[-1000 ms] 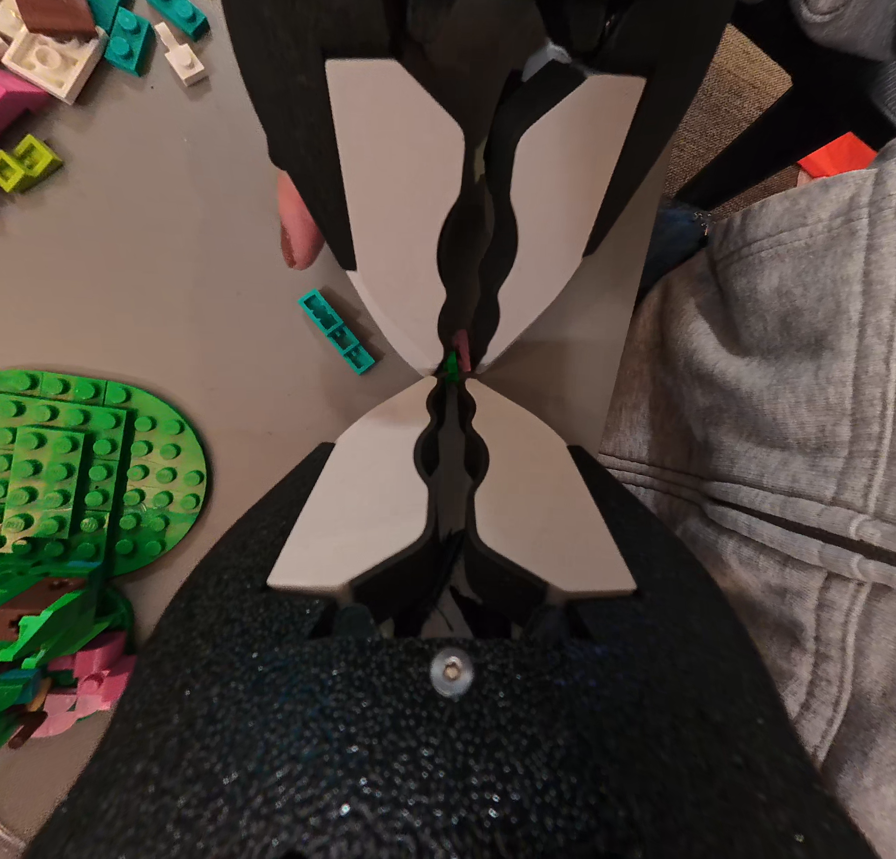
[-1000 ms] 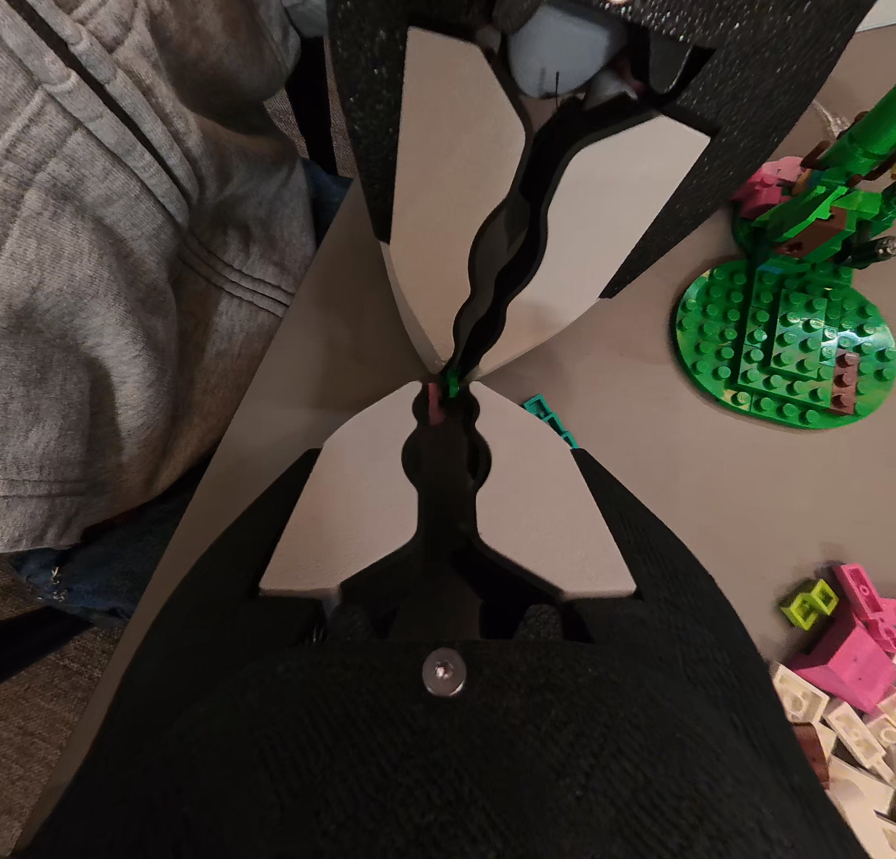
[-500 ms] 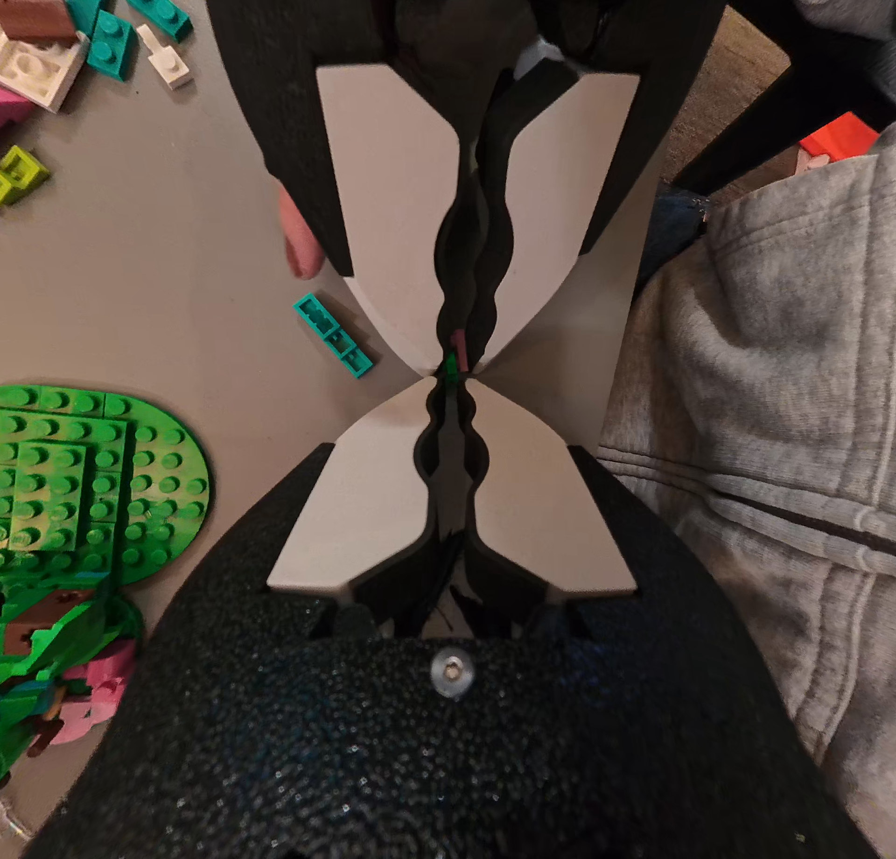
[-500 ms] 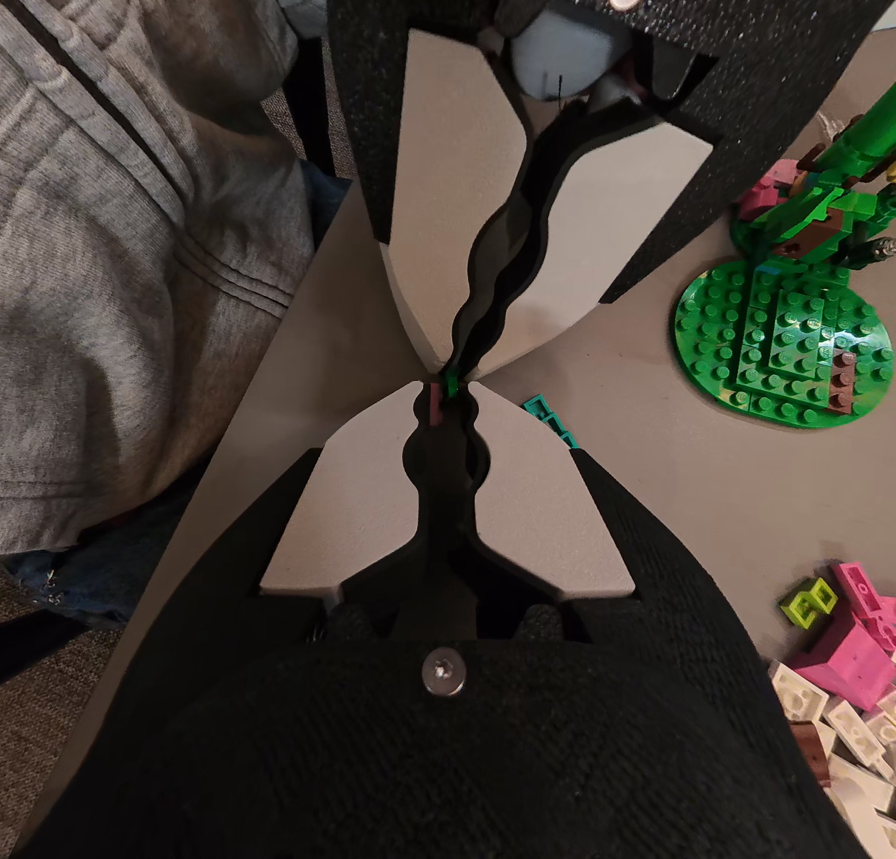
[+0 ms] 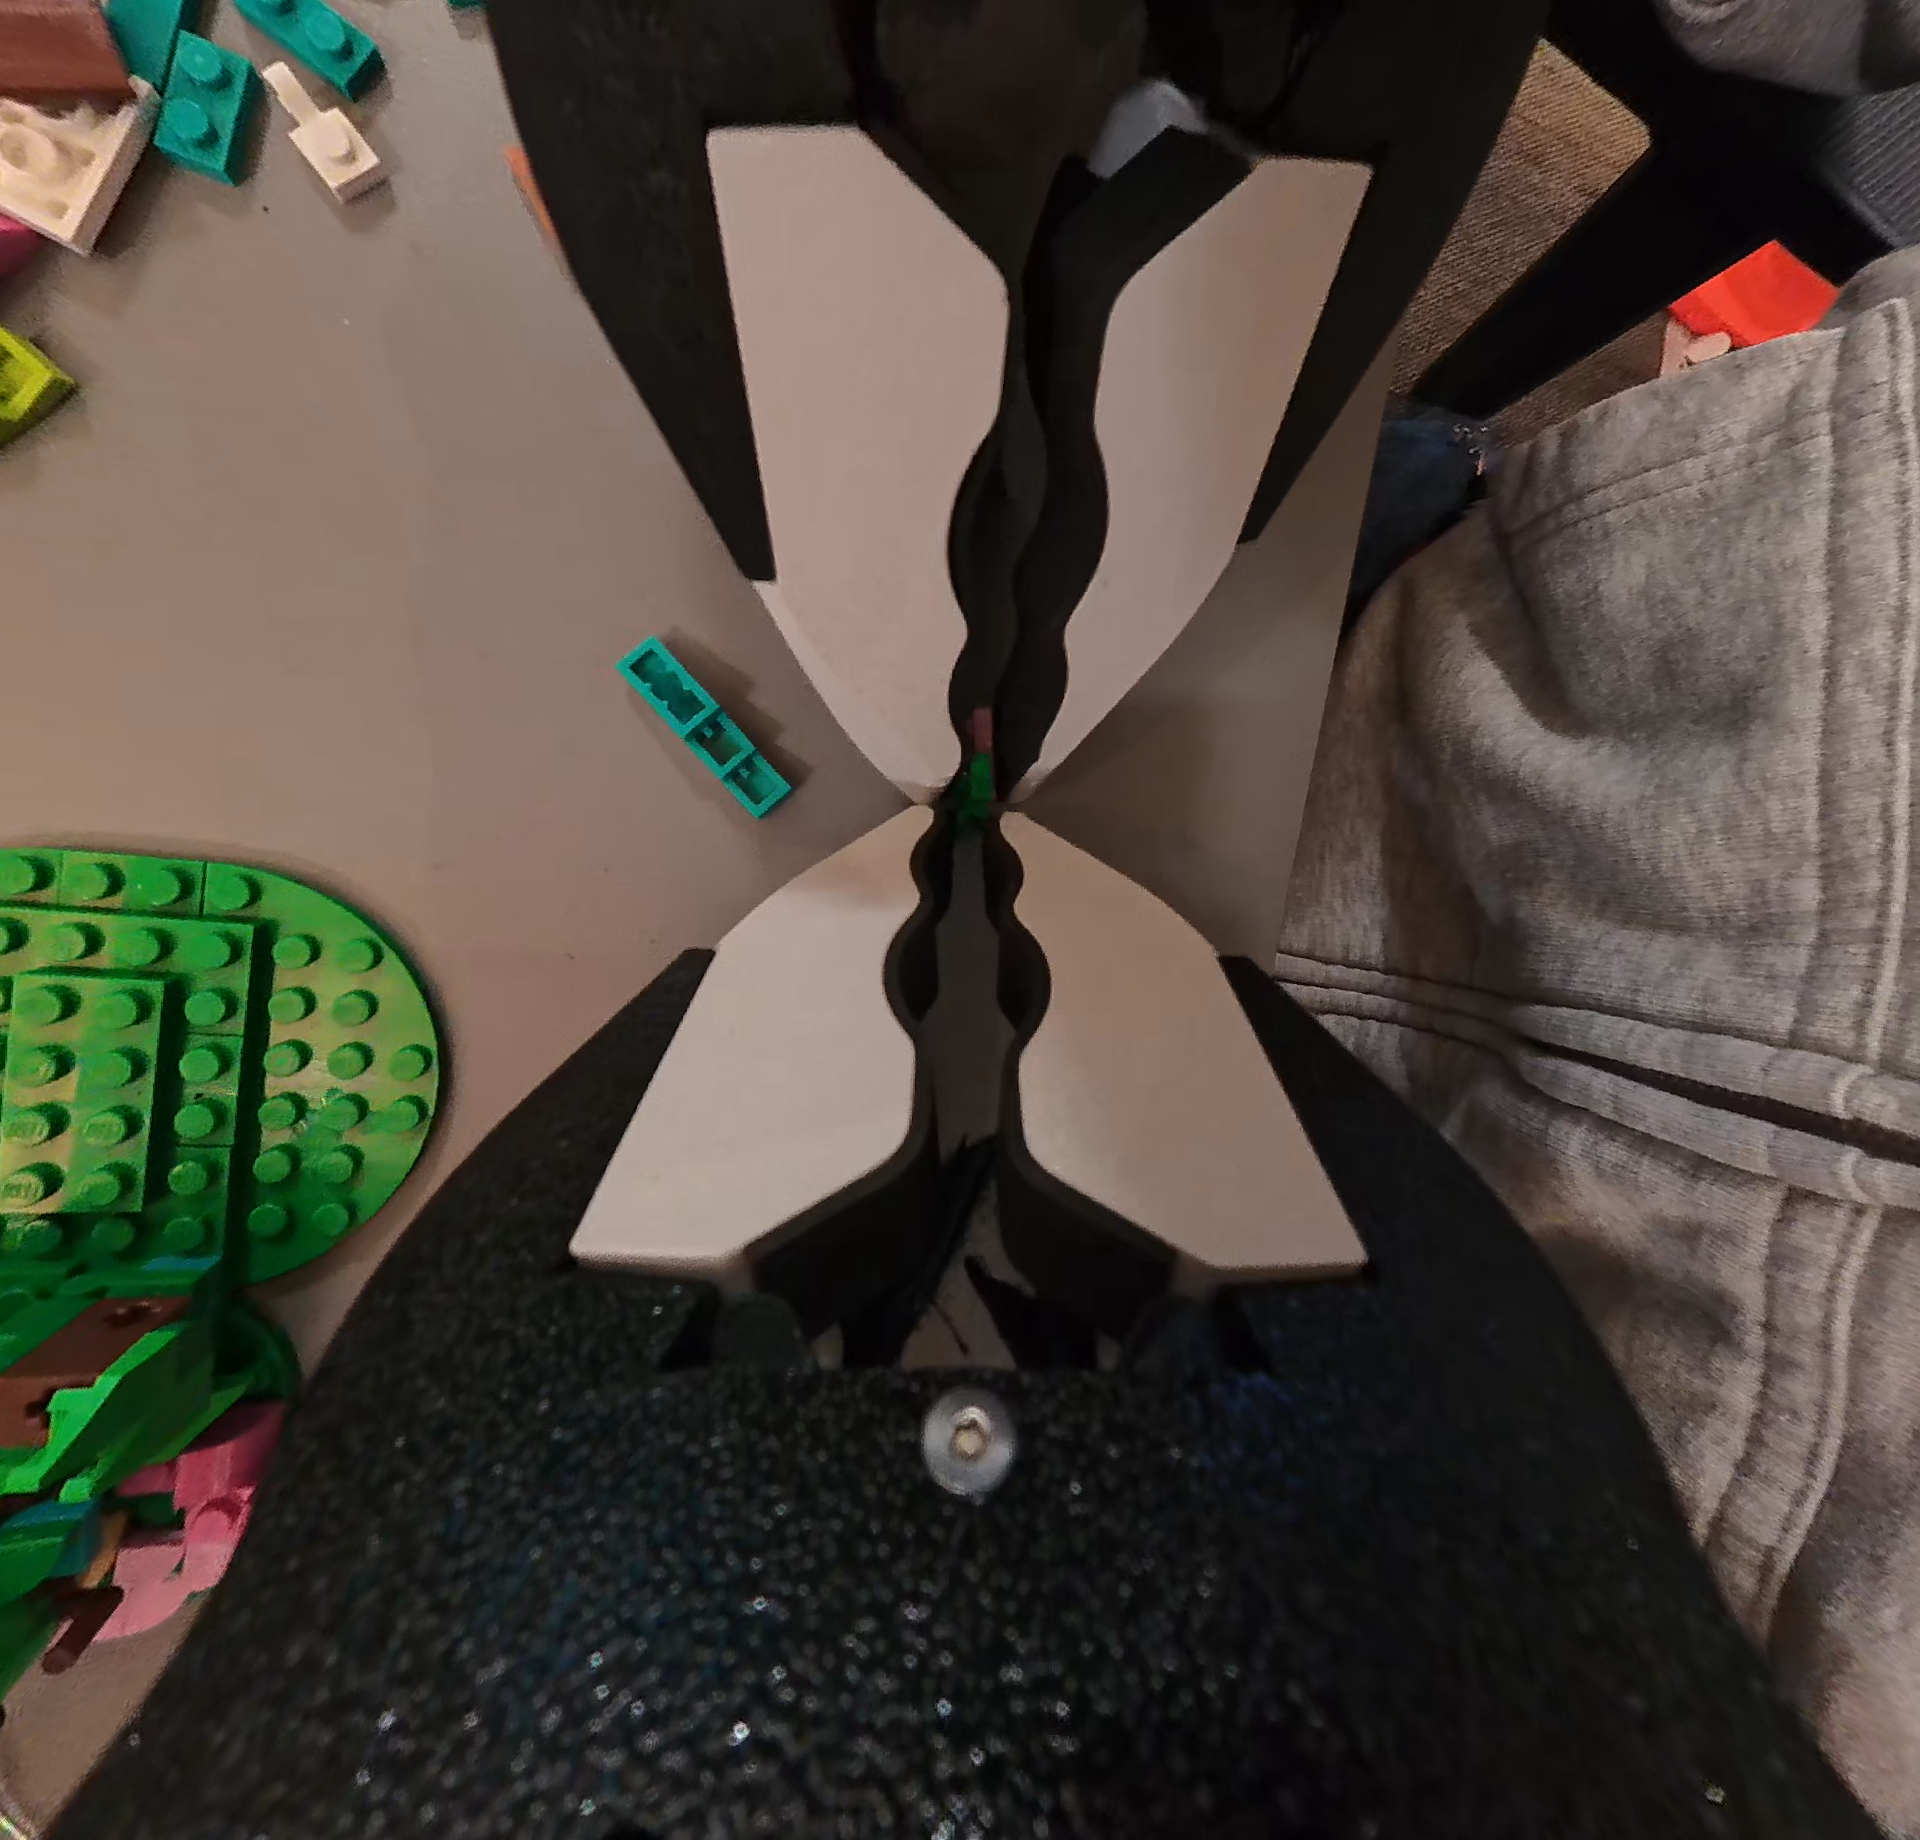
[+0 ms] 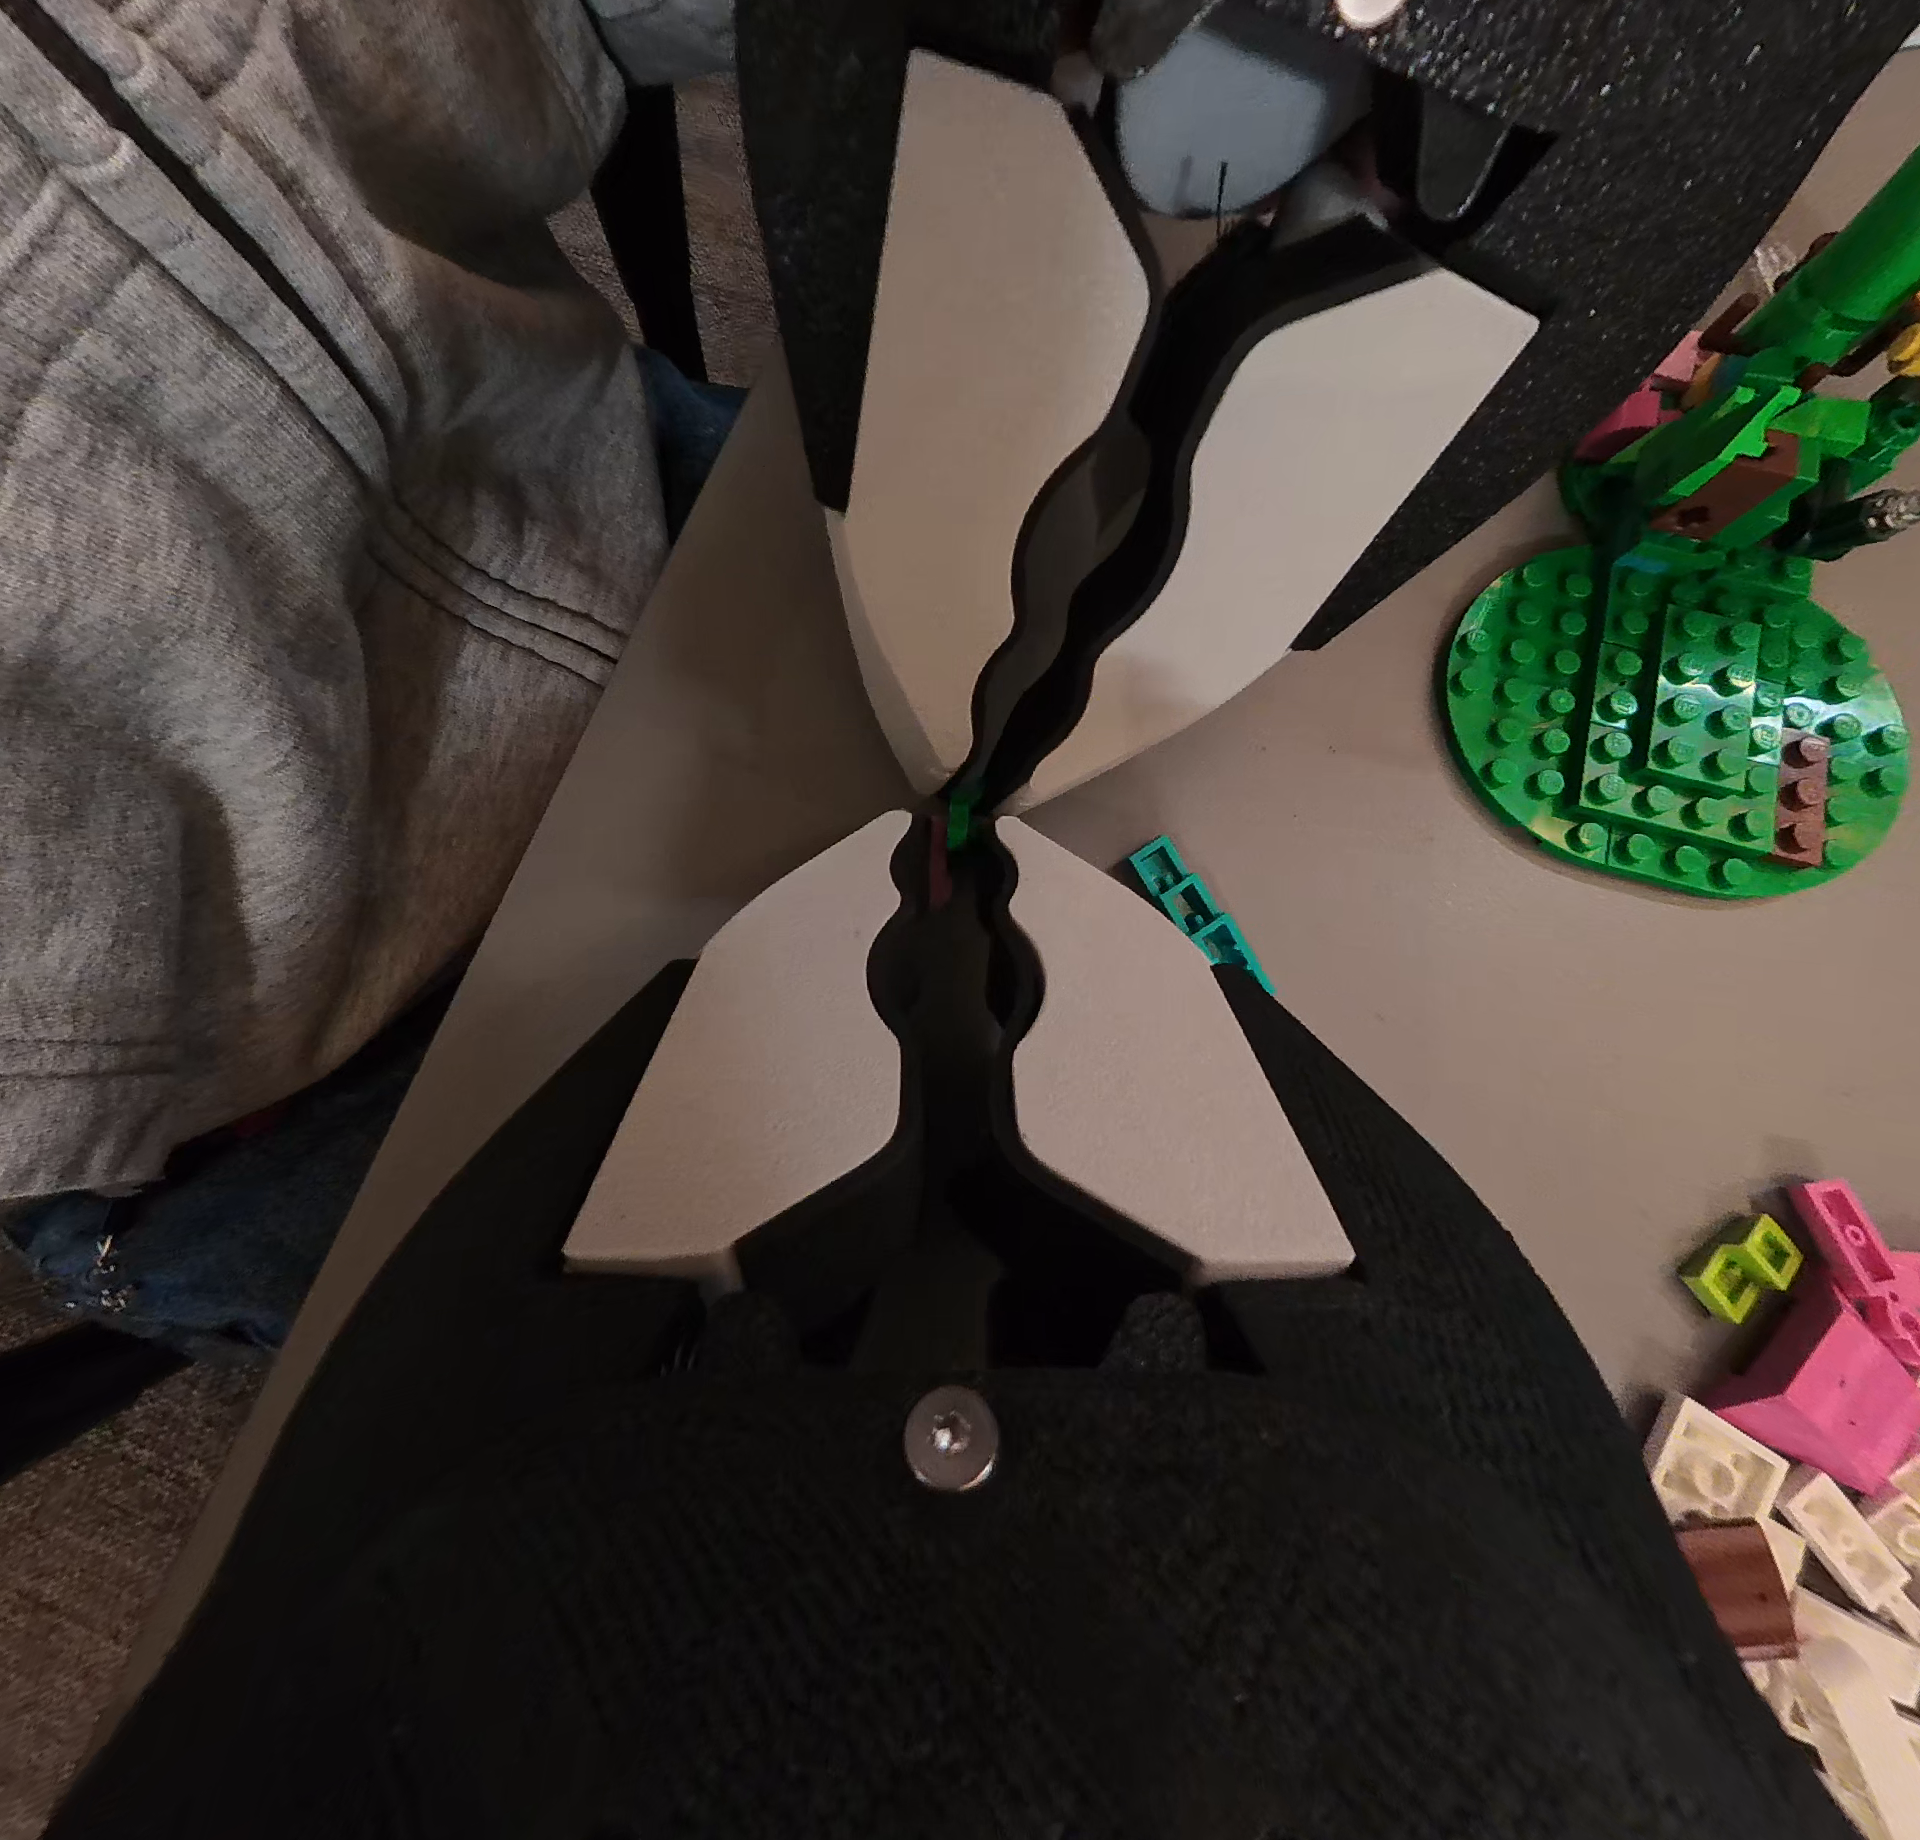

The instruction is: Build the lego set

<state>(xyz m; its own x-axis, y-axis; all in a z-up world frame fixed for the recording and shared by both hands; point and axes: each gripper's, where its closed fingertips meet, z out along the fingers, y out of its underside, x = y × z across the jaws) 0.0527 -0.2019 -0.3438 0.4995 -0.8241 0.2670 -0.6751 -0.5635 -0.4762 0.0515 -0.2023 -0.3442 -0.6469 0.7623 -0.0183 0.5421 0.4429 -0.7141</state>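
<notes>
My two grippers meet tip to tip above the grey table. My left gripper is shut on a small green piece that sticks out of its tips. My right gripper is shut on a small pink piece, which also shows in the left wrist view between the right gripper's fingers. The green piece touches the pink one where the tips meet. How the two pieces join is hidden by the pads.
A teal plate lies upside down on the table just below the tips. A round green baseplate carries a plant model. Loose bricks are piled near the right gripper. A person's grey hoodie is at the table edge.
Both grippers stay shut and tip to tip with the green and pink pieces between them. The pair has drifted slightly over the table.
</notes>
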